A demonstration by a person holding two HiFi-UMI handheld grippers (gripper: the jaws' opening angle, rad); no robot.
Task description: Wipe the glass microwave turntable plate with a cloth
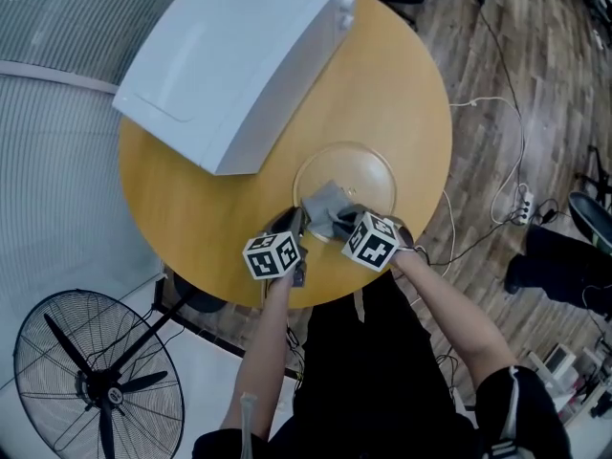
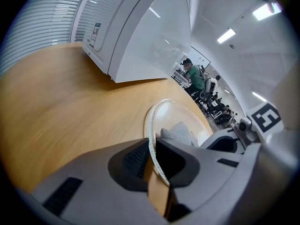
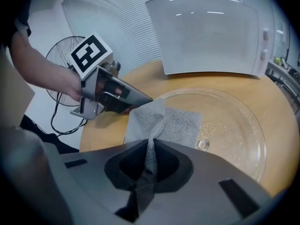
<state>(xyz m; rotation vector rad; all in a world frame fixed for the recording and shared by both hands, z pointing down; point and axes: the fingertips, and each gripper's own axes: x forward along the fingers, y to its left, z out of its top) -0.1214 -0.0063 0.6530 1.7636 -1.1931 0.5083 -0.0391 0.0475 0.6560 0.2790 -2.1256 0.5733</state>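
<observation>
The clear glass turntable plate (image 1: 368,165) lies on the round wooden table (image 1: 191,189), near its front edge. My left gripper (image 2: 151,150) is shut on the plate's near left rim (image 2: 151,125). A grey cloth (image 3: 166,121) is spread over the plate's (image 3: 234,125) near left part. One pinched fold of it runs up between the jaws of my right gripper (image 3: 150,156), which is shut on it. In the head view the cloth (image 1: 323,202) sits just ahead of both marker cubes. The left gripper (image 3: 115,95) shows beside the cloth in the right gripper view.
A white microwave (image 1: 239,55) covers the far left of the table, just behind the plate. A floor fan (image 1: 96,376) stands off the table's near left edge. Cables and a power strip (image 1: 521,204) lie on the floor to the right.
</observation>
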